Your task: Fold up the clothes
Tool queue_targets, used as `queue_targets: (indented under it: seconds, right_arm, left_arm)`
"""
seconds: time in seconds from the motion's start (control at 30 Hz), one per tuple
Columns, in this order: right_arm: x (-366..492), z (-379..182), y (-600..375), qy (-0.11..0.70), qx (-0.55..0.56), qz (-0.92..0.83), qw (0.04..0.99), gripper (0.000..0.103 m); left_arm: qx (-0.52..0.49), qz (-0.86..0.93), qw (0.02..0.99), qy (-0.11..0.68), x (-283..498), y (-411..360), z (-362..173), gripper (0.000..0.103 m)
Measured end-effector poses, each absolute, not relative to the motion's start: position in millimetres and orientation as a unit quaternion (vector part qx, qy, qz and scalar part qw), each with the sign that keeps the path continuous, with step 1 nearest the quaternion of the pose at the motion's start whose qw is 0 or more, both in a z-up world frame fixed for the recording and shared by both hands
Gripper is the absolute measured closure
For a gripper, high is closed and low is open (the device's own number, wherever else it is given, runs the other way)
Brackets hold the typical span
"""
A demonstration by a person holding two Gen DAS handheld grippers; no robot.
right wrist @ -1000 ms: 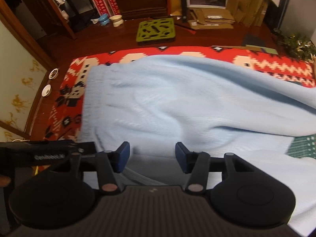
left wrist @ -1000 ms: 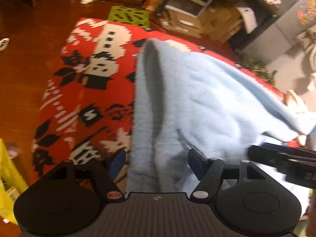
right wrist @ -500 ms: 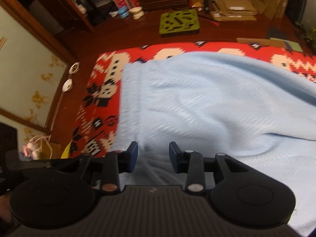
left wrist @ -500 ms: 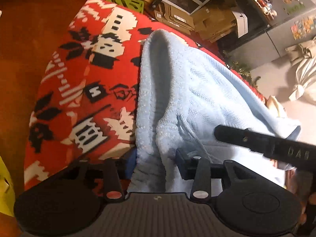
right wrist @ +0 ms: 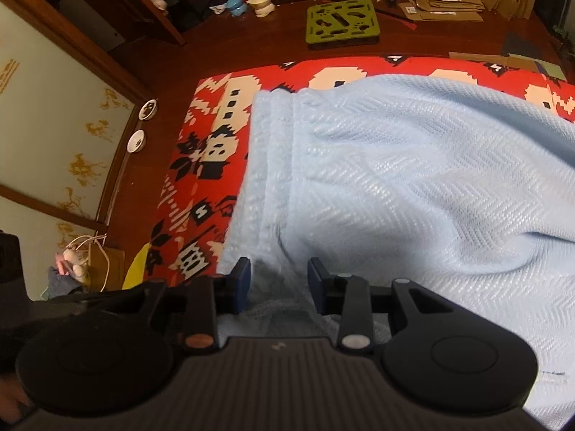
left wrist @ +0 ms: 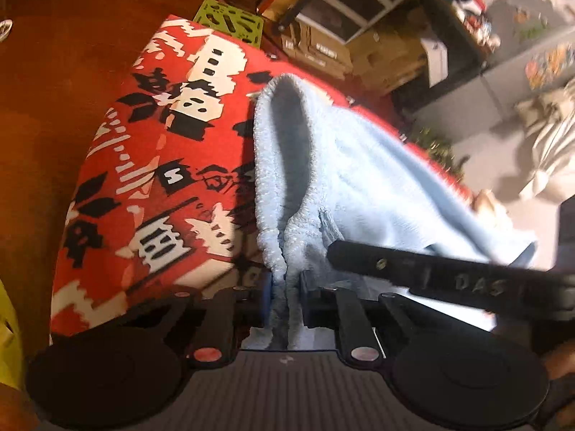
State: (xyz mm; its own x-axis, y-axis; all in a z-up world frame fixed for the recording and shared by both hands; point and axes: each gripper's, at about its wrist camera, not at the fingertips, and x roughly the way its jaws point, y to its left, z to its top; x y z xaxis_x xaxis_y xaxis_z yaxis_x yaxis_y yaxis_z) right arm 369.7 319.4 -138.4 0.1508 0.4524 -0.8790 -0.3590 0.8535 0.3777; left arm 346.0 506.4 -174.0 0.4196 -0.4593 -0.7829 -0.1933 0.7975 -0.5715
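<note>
Plainly, the folding had barely begun. A pale blue garment [right wrist: 413,179] lay spread over a red patterned rug [right wrist: 215,136] on the floor, running from its ribbed hem at 9 o'clock in the right wrist view off toward 3 o'clock, with no neat fold visible anywhere. What had been done was the taking hold of one end.

The left tool [left wrist: 285,296] had its jaws nearly together and closing, with a bunched double layer of the ribbed edge [left wrist: 284,194] pinched between the pads; above it the edge stood up in an open loop toward 12 o'clock, so that end looked raised off the rug rather than flat.

The right tool [right wrist: 278,283] stood partly open, its jaws straddling a gathered ridge of the same cloth close to the hem corner. The fabric sat between the pads, but whether they pressed on it could not be told from either view. In the left wrist view its dark body [left wrist: 449,273] crossed at 3 o'clock, just beside the left tool, so both worked the same end of the garment.

Left to do, by my reading: secure the second grip, carry this end over the rest toward 3 o'clock, lay it flat, and make any further folds. A green mat [right wrist: 341,23] lay on the floor beyond the rug at 12 o'clock, well apart.
</note>
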Motion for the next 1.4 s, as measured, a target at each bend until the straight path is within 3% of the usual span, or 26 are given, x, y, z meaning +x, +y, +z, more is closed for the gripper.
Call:
queue_targets:
  seconds: [0.07,0.2,0.3,0.47,0.6,0.7,1.17,1.4]
  right_arm:
    - [367.3,-139.3,316.3,0.600,0.038,0.271,0.752,0.064]
    - [364.8,-147.2,311.6,0.619,0.052,0.259,0.740,0.064]
    - [363.3,-147.7,310.4,0.621,0.054,0.256,0.739,0.064]
    - [358.7,-146.6,307.9,0.617,0.052,0.257,0.742,0.064]
    - [359.2,-149.8,302.4,0.622,0.067,0.242,0.741,0.064]
    - [357.4,-148.7,300.1,0.624,0.068,0.239,0.741,0.064]
    - [328.5,-111.5,299.0,0.614,0.074,0.275,0.736,0.064]
    - [317.4,-105.8,305.9,0.612,0.081,0.302,0.726,0.064]
  left_arm:
    - [-0.327,-0.088,0.774,0.535,346.1,508.4,-182.6,0.085]
    - [-0.328,-0.115,0.756,0.554,360.4,508.6,-202.2,0.064]
    - [-0.334,-0.136,0.743,0.564,365.4,509.2,-214.7,0.062]
    - [-0.332,-0.141,0.744,0.562,363.3,501.4,-216.4,0.064]
    - [-0.281,-0.101,0.773,0.560,359.6,480.8,-206.7,0.075]
    - [-0.312,-0.067,0.768,0.555,353.1,483.4,-204.3,0.079]
    - [-0.281,-0.004,0.810,0.515,301.8,503.2,-133.0,0.083]
    - [-0.263,0.041,0.807,0.528,273.3,530.8,-131.7,0.083]
